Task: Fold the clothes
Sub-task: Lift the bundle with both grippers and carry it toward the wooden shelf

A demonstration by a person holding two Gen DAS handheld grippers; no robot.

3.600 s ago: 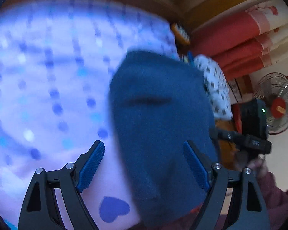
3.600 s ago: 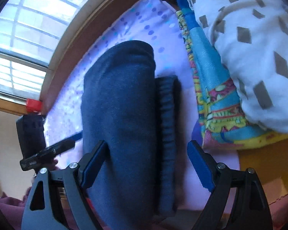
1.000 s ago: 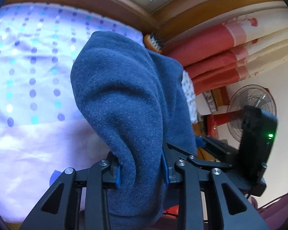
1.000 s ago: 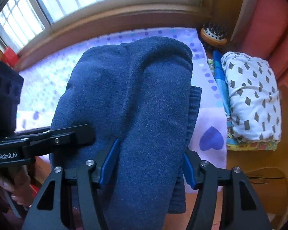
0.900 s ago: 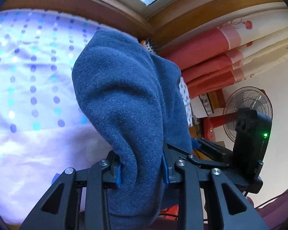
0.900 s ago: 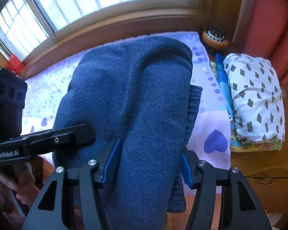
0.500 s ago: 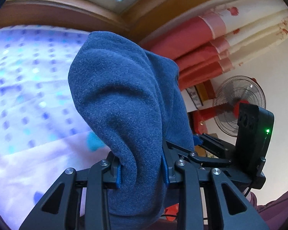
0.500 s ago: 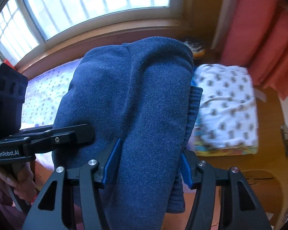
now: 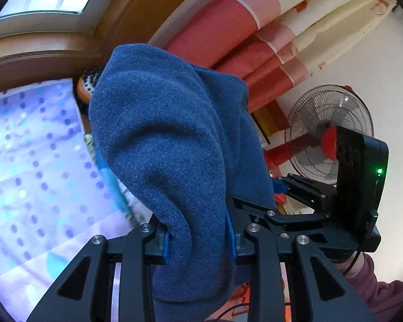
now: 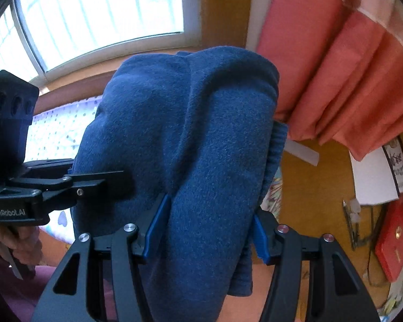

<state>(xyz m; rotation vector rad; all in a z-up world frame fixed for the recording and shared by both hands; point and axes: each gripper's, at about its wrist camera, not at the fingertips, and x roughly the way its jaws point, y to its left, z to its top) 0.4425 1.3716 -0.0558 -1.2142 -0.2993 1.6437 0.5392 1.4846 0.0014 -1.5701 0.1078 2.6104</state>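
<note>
My left gripper and right gripper are both clamped on the folded blue sweater, held clear above the dotted bedsheet. Carry step, I reckon. Next: set it down flat, probably by the curtain, then release both.

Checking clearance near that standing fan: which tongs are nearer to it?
Right. The right tongs sit on the fan's side of the blue sweater, overlapping it in the left view; the left tongs grip the sweater's far side.
</note>
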